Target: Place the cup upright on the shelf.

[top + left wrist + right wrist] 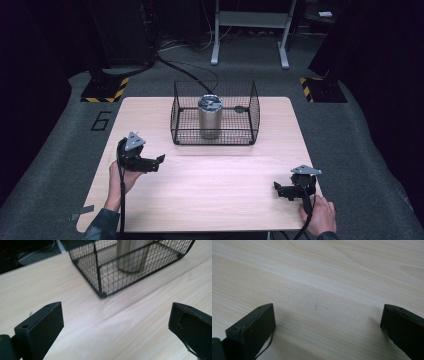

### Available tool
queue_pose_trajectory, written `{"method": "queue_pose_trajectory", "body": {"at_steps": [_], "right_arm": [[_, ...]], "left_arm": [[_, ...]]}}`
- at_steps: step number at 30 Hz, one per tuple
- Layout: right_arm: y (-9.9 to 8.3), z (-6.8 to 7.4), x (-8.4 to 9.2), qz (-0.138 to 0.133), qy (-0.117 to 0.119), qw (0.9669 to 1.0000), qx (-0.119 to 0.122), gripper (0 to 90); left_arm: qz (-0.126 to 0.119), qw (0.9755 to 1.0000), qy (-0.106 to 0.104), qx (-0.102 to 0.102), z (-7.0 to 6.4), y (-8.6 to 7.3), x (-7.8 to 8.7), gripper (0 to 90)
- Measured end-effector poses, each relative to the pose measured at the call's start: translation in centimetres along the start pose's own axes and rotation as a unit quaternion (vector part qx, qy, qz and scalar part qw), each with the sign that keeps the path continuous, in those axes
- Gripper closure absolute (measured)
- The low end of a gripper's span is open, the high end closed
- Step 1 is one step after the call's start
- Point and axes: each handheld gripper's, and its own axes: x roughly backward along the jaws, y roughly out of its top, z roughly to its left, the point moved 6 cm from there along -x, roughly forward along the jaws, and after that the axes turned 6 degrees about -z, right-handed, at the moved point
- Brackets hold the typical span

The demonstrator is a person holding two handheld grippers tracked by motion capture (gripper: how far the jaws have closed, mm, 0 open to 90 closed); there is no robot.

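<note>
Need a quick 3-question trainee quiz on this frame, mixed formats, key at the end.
1. True or false: the metal canister stands upright inside the wire basket.
2. Which gripper is nearer the wire basket? A) left gripper B) right gripper
3. Fill in: in its own view, the right gripper's fingers are spread ____ over the bare table.

Key: 1 true; 2 A; 3 open.
</note>
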Motion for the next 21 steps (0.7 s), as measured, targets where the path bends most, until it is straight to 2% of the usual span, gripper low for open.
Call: {"method": "queue_pose_trajectory", "body": {"at_steps": [6,7,8,9,10,11,12,13,14,15,16,18,19,21], "right_arm": [[0.0,0.0,0.0,0.001,0.0,1.0,0.002,0.0],[0.0,0.0,0.0,0.001,0.001,1.0,0.002,0.0],[0.0,0.0,0.0,0.0,0.0,1.0,0.0,0.0],[0.0,0.0,0.0,0.0,0.0,1.0,0.001,0.0],[0.0,0.0,0.0,0.0,0.0,1.0,0.001,0.0],[0.0,0.0,0.0,0.0,0.0,1.0,0.0,0.0],[0.0,0.0,0.0,0.001,0.001,1.0,0.002,0.0],[0.0,0.0,0.0,0.001,0.0,1.0,0.002,0.0],[0.0,0.0,0.0,0.001,0.0,1.0,0.002,0.0],[0.0,0.0,0.0,0.001,0.0,1.0,0.002,0.0],[0.0,0.0,0.0,0.001,0.0,1.0,0.002,0.0],[0.0,0.0,0.0,0.001,0.001,1.0,0.003,0.0],[0.0,0.0,0.0,0.0,0.001,1.0,0.001,0.0],[0.0,0.0,0.0,0.002,0.001,1.0,0.0,0.0]], "left_arm": [[0.03,0.999,0.006,0.031,1.1,-4.6,0.5,0.0],[0.046,0.9981,0.008,0.041,1.5,-6.1,0.5,0.0],[0.046,0.9981,0.008,0.041,1.5,-6.1,0.5,0.0],[0.058,0.9972,0.021,0.043,1.8,-7.7,0.4,0.0],[0.058,0.9972,0.021,0.043,1.8,-7.7,0.4,0.0],[0.063,0.9969,0.019,0.043,1.8,-8.4,0.4,0.0],[0.068,0.9959,0.018,0.056,1.7,-9.8,0.3,0.0],[0.068,0.9955,0.021,0.063,1.6,-10.5,0.2,0.0],[0.068,0.9955,0.021,0.063,1.6,-10.5,0.2,0.0],[0.076,0.9947,0.024,0.065,1.4,-11.7,-0.1,0.0],[0.076,0.9947,0.024,0.065,1.4,-11.7,-0.1,0.0],[0.087,0.9939,0.032,0.059,1.3,-12.6,-0.4,0.0],[0.084,0.9949,0.031,0.046,1.1,-13.0,-0.5,0.0],[0.09,0.9945,0.027,0.046,1.0,-13.0,-0.3,0.0]]}}
